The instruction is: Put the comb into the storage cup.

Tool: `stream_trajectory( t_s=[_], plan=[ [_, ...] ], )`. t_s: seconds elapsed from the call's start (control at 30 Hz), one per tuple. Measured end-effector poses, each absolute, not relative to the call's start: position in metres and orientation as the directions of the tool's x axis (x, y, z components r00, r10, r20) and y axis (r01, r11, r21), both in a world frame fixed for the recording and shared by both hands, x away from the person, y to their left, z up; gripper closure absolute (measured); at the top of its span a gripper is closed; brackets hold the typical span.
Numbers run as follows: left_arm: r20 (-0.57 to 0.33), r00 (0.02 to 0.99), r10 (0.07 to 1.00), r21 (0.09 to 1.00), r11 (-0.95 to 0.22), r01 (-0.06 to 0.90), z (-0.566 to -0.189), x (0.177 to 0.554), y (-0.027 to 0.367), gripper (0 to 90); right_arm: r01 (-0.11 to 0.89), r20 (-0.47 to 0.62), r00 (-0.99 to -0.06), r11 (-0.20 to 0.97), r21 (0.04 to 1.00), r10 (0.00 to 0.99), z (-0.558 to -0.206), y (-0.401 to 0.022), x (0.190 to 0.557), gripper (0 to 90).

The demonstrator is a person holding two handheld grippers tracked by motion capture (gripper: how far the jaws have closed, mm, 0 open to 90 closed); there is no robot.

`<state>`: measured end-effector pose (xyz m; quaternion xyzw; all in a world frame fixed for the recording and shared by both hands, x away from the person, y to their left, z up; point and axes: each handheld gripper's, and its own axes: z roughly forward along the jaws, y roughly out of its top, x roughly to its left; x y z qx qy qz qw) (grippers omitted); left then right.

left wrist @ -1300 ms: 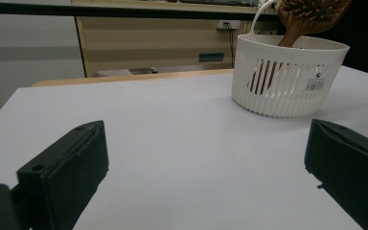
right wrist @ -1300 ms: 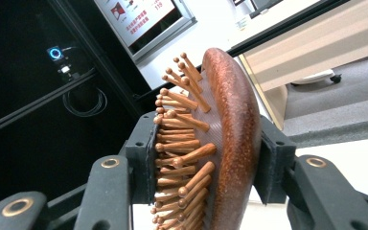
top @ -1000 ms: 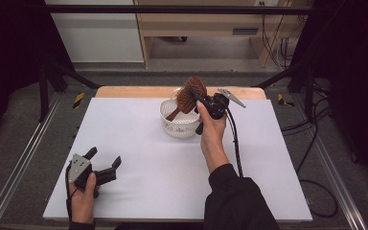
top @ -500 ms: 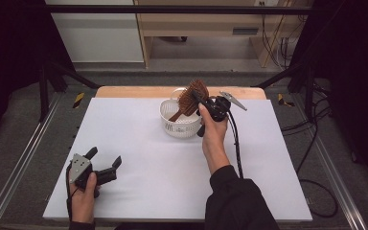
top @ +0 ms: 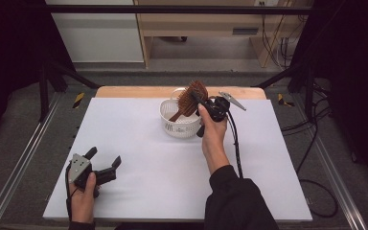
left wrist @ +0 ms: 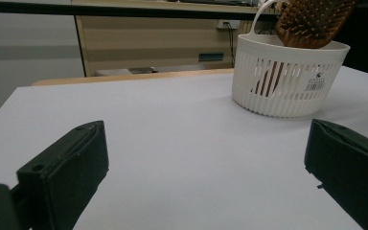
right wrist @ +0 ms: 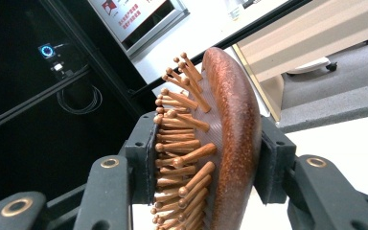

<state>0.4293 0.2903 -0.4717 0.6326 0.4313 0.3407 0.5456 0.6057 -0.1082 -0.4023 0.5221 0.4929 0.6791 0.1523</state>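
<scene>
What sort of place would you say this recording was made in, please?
Probably a lab or workshop set up for recording handling tasks: a white table inside a dark metal frame, loose cables on the grey floor, and office furniture behind.

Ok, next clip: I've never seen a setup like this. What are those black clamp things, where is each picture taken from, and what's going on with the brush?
No robot here: a person holds a two-jaw gripper in each hand. The high view looks down on the white table from above the person's side. The other two pictures come from small cameras riding on the grippers, looking along their black jaws.

On the table stands a white slotted basket with a handle. The right gripper is shut on a wooden hairbrush, clamping its head between bristle side and back, as the right gripper view shows. The brush is tilted, with its handle down inside the basket.

The left gripper sits near the table's front left, jaws open, holding nothing. Its own view looks across the table at the basket.
</scene>
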Motion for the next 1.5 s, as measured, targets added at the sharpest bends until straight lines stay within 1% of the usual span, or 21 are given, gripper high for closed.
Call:
stream_trajectory(
  t_s=[0.97, 1.5],
  plan=[
    [-0.042, 0.396, 0.917, 0.984, -0.030, 0.174, -0.4716, 0.4294, 0.2903, 1.3, 0.322, 0.555, -0.413, -0.455, 0.830, 0.722, -0.4045, -0.1095, 0.6073, 50.8],
    [-0.042, 0.395, 0.918, 0.984, -0.029, 0.174, -0.4713, 0.4294, 0.2911, 1.3, 0.327, 0.533, -0.418, -0.426, 0.844, 0.735, -0.4052, -0.1135, 0.6083, 49.5]
  ],
)
